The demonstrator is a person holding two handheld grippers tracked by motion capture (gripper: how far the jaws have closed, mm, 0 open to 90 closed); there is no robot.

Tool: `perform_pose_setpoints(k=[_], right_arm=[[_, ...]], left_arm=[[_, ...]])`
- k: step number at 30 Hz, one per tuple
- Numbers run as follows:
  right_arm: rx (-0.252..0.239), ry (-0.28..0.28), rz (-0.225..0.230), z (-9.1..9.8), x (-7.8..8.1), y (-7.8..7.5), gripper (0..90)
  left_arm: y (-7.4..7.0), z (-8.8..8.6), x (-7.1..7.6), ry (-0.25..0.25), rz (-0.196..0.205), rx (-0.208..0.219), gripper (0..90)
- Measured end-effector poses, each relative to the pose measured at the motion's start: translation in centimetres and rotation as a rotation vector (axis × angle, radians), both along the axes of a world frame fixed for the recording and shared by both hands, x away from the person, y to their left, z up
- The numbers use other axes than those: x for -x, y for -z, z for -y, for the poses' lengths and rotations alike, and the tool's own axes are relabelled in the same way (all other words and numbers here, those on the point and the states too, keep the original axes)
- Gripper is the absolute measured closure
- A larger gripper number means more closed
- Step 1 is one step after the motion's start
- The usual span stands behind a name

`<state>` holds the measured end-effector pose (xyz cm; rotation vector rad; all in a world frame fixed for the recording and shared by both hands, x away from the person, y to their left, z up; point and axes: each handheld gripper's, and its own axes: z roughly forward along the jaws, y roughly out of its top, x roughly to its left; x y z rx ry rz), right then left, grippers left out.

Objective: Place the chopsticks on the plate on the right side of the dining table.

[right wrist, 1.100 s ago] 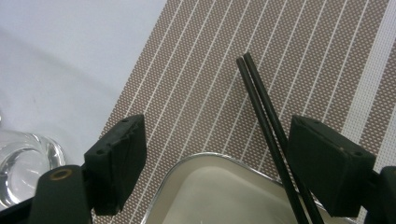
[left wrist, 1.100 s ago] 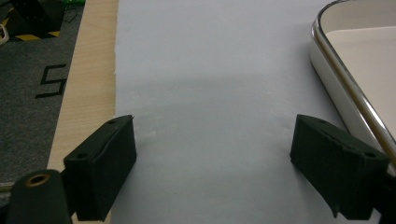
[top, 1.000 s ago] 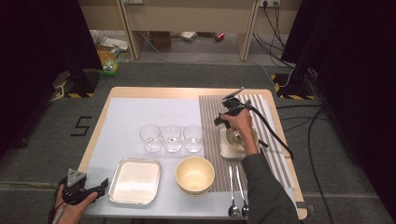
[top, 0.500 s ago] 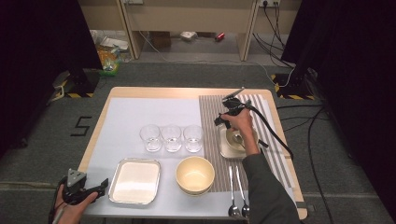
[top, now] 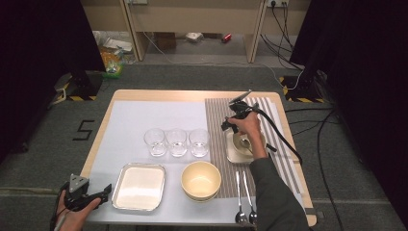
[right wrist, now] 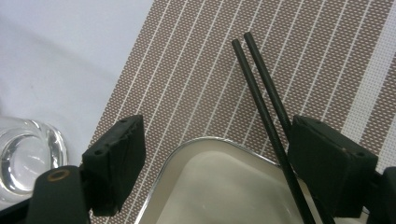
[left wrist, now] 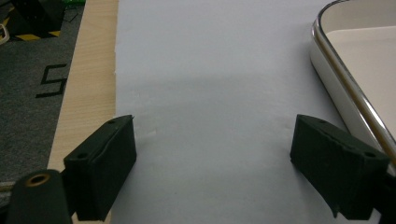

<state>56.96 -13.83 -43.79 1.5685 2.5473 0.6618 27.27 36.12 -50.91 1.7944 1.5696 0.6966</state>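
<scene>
Chopsticks (right wrist: pixel 266 93) beside right hand-held gripper (right wrist: pixel 243 158) — jaws wide, gripping nothing.

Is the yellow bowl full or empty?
Empty. The high view looks straight into the yellow bowl and shows only its bare, pale inside.

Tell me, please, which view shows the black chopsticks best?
The right gripper view: the chopsticks lie large and sharp across the striped mat, running over the small tray's rim beside one of the open right gripper's fingers. In the high view the hand covers that spot, so I can't make them out.
</scene>
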Motion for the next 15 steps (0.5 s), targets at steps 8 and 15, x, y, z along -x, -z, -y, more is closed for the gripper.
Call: perform_pose_setpoints(k=[8,15], right_arm=[[-0.009,0.024,0.028,0.22,-0.11,-0.26,20.8],[0.005,0.020,-0.004,0.21,-0.16,-0.08,20.2]], left_arm=[[0.00,0.01,0.00,0.000,0.000,0.000,13.2],[0.00,0.00,0.00,0.000,0.000,-0.001,13.2]])
